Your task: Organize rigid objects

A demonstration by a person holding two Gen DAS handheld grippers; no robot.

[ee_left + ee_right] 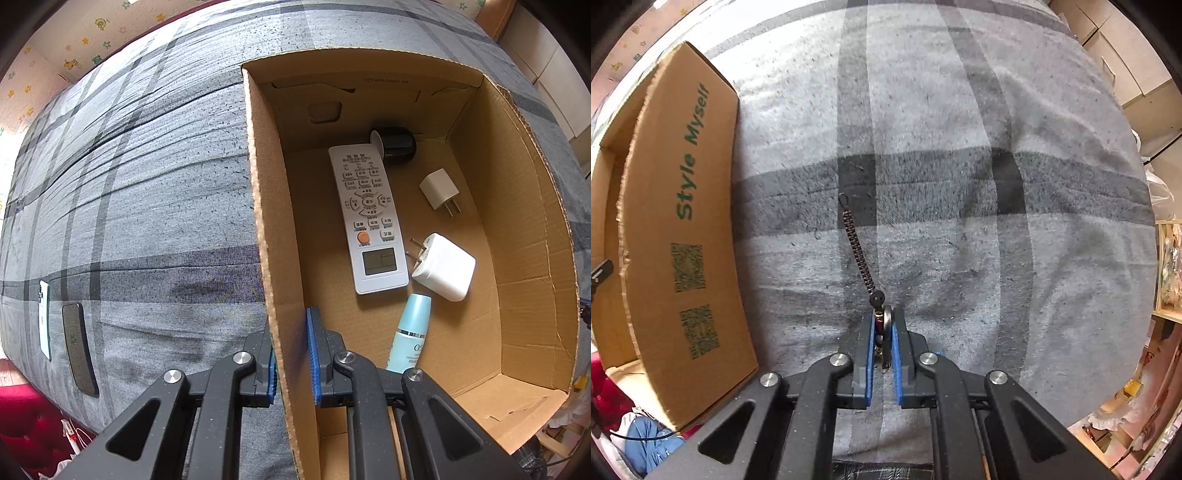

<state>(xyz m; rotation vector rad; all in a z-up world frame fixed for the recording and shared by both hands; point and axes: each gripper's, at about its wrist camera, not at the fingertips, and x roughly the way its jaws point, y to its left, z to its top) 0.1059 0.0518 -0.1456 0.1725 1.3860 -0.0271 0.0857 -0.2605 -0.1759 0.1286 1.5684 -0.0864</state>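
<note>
An open cardboard box lies on a grey plaid bed cover. My left gripper is shut on the box's left wall, one blue pad on each side of it. Inside the box lie a white remote control, a black round object, a small white plug, a larger white charger and a pale blue bottle. In the right wrist view my right gripper is shut on a keychain with a metal ring; its dark braided strap trails over the cover. The box stands at the left.
Two phones lie on the cover at the far left, one white and one dark. Red fabric lies beyond the bed's edge. Furniture and shelves stand at the right beyond the bed.
</note>
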